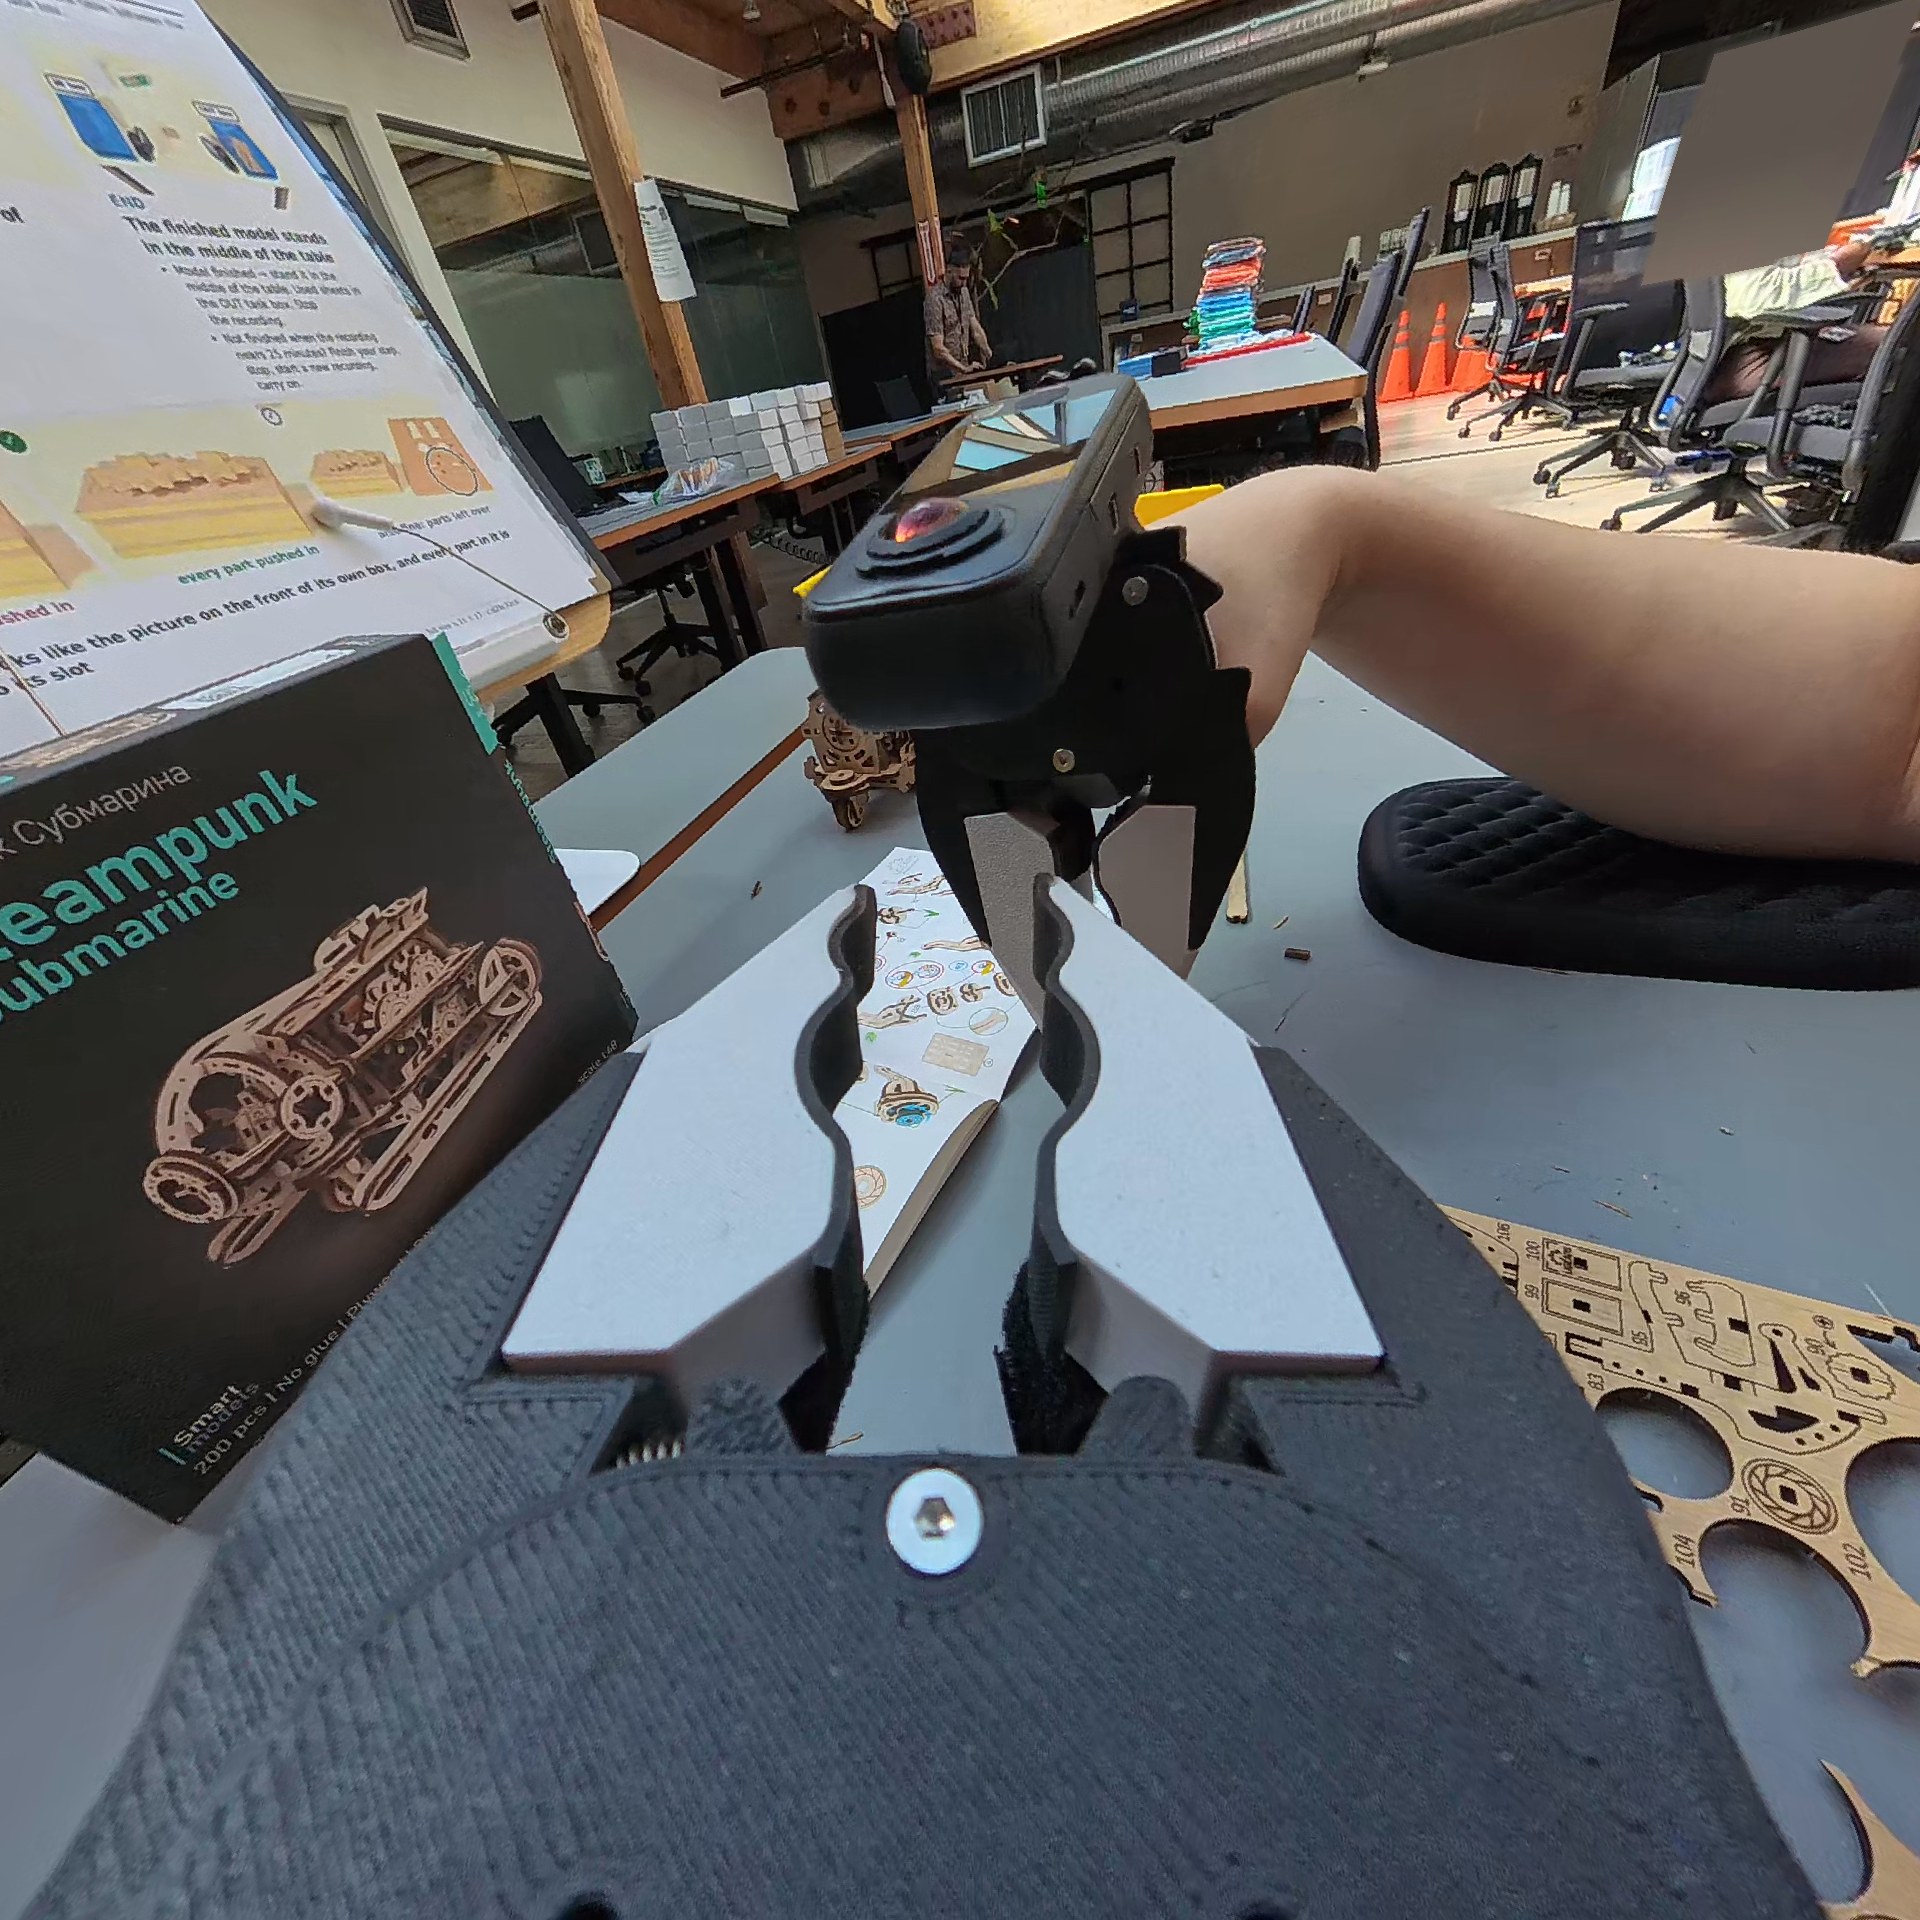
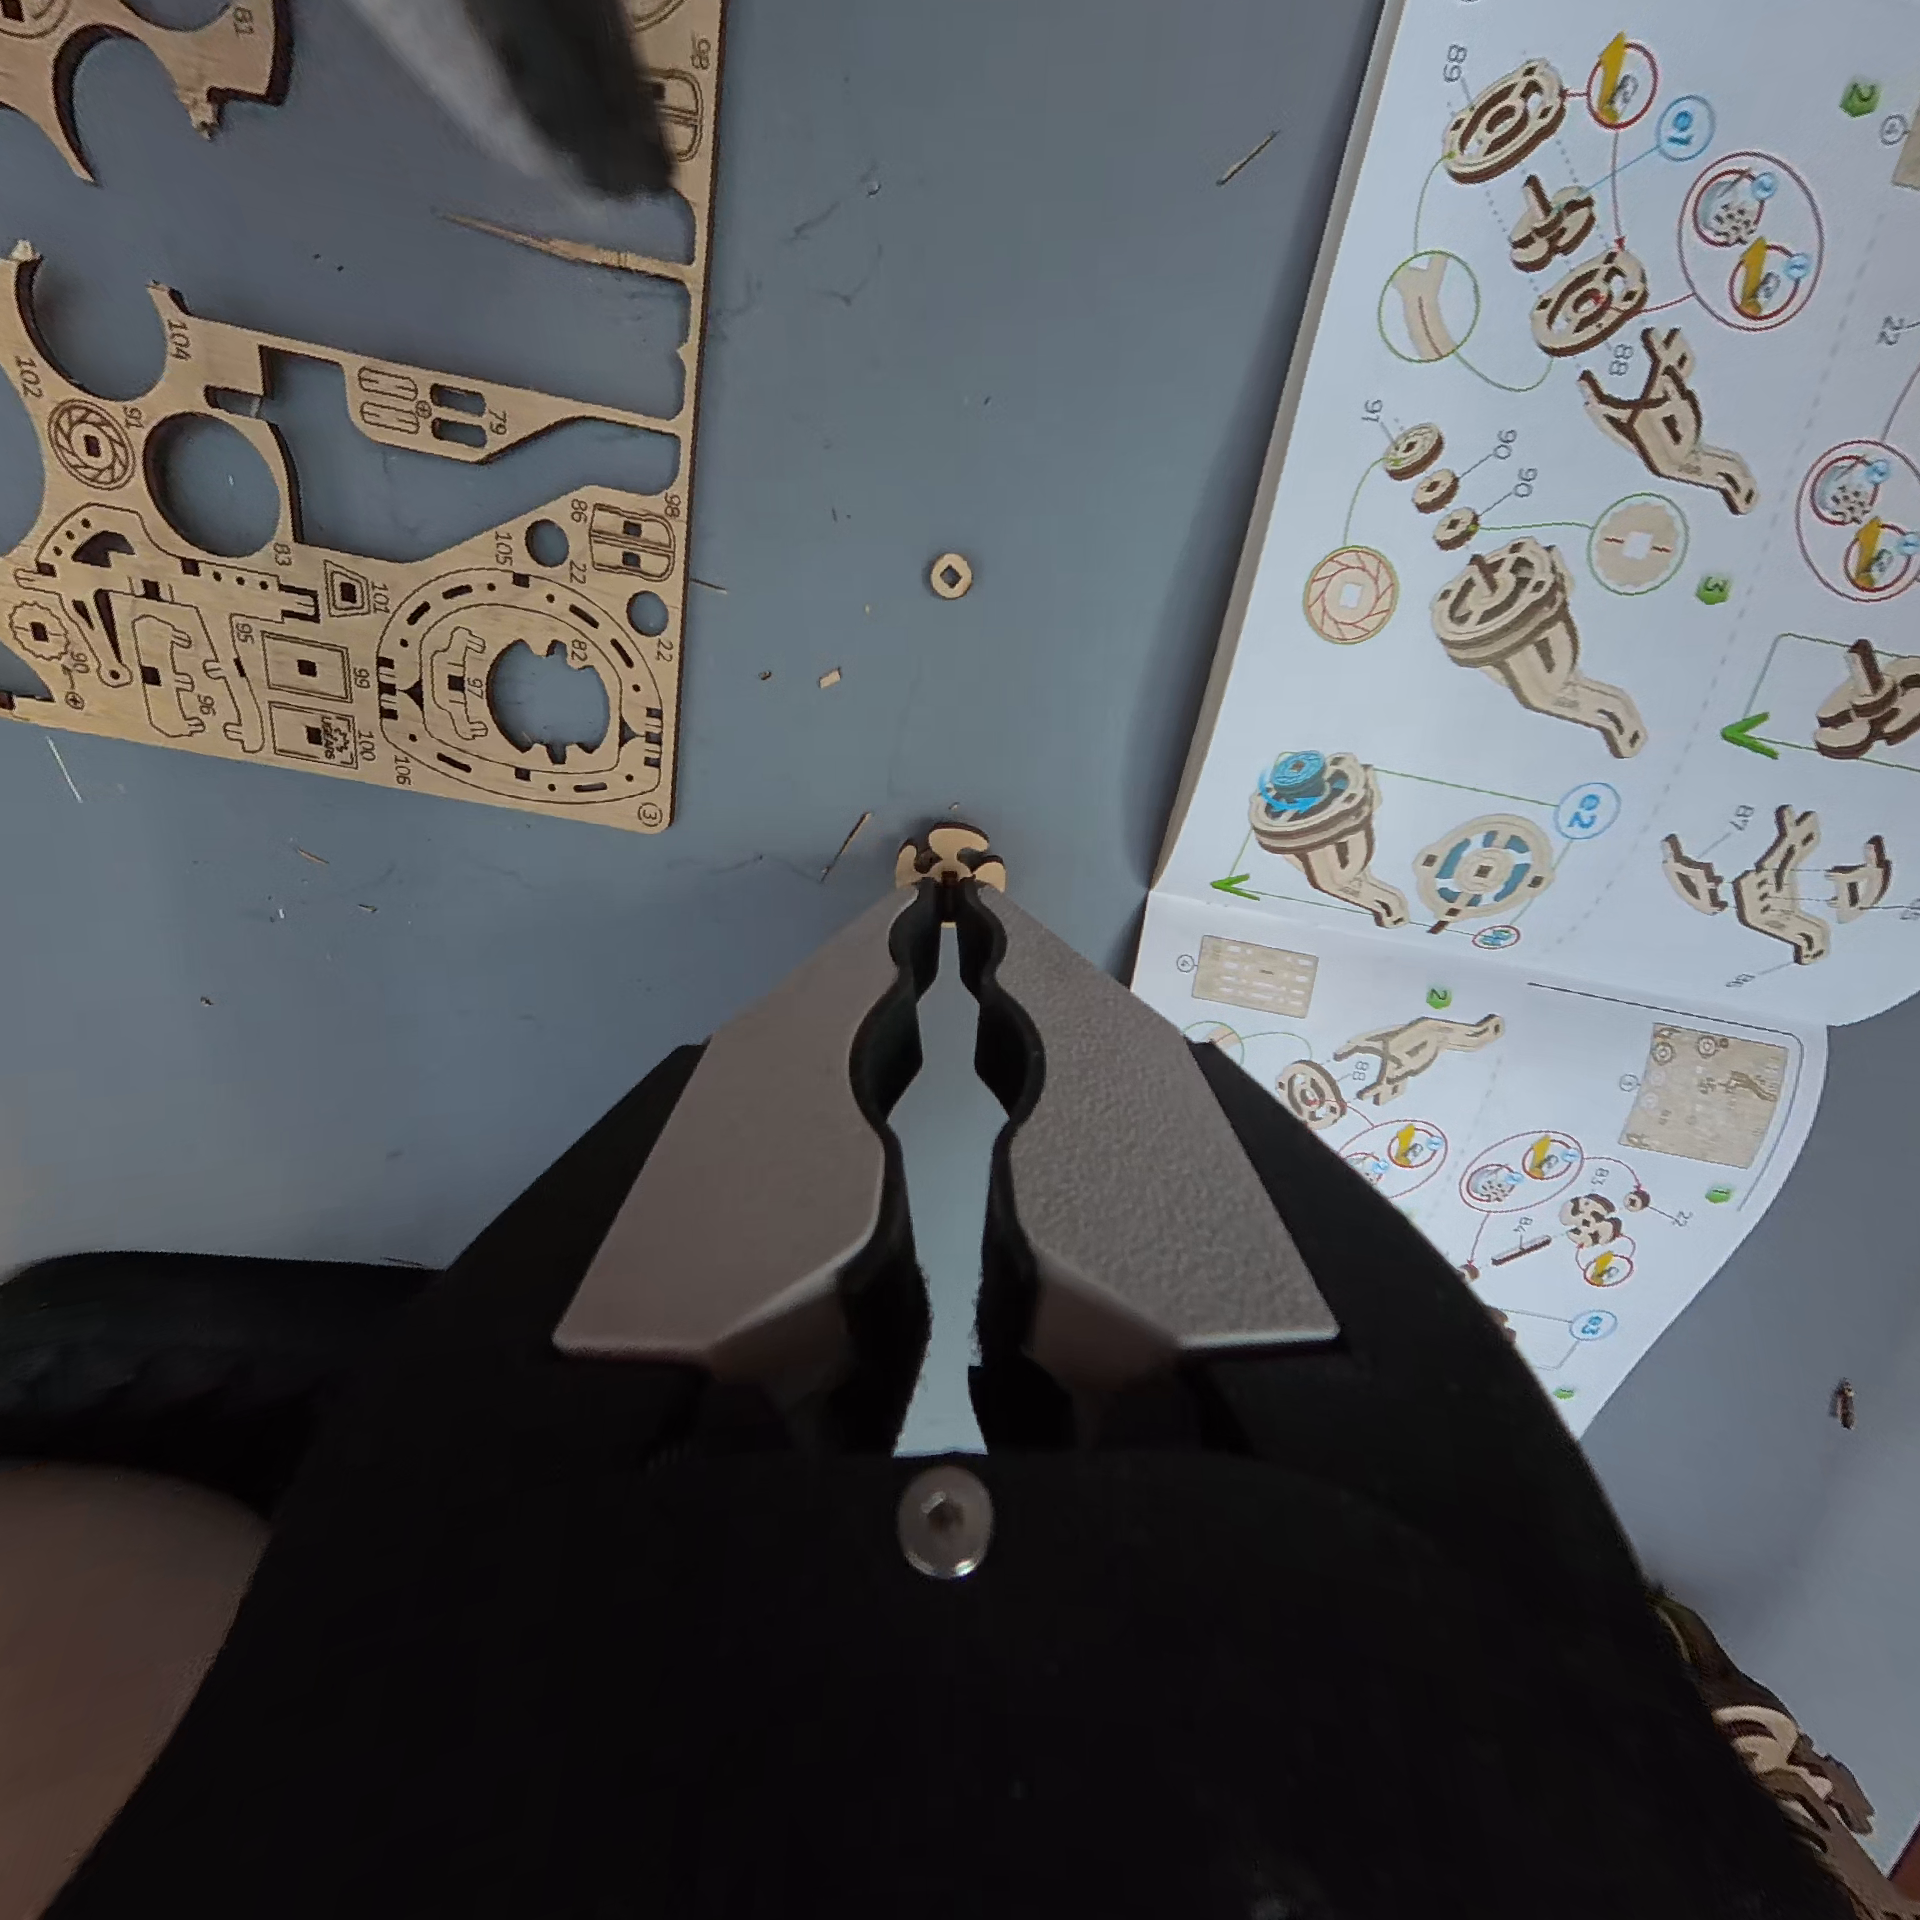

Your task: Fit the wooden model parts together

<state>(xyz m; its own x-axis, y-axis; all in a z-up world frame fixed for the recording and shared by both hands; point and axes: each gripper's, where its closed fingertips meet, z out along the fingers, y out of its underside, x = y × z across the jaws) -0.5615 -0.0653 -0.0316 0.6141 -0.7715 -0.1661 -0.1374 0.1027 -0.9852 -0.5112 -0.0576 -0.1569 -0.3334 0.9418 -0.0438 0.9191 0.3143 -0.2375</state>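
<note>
My right gripper (image 2: pixel 951 906) points down at the grey table and is shut on a small round wooden part (image 2: pixel 951 854), which sticks out past its tips. A tiny wooden washer (image 2: pixel 948 576) lies on the table ahead of it. A laser-cut wooden sheet (image 2: pixel 343 623) with several parts punched out lies to the left. My left gripper (image 1: pixel 951 914) is open and empty, hovering above the booklet (image 1: pixel 935 1039). The right gripper (image 1: pixel 1091 883) shows just beyond it, held by a bare hand. A partly built wooden model (image 1: pixel 857 764) stands behind.
The model's dark box (image 1: pixel 260 1039) stands at the left, with an instruction board (image 1: pixel 239 312) behind it. A black arm pad (image 1: pixel 1621 883) lies at the right under the forearm. The open booklet (image 2: pixel 1558 623) lies to the right of the right gripper. The wooden sheet (image 1: pixel 1714 1382) lies at the near right. Some 12 centimeters of space lies between my two pairs of fingers. Between my right fingertips and the tiny wooden washer (image 2: pixel 948 576) there is roughly 6 centimeters.
</note>
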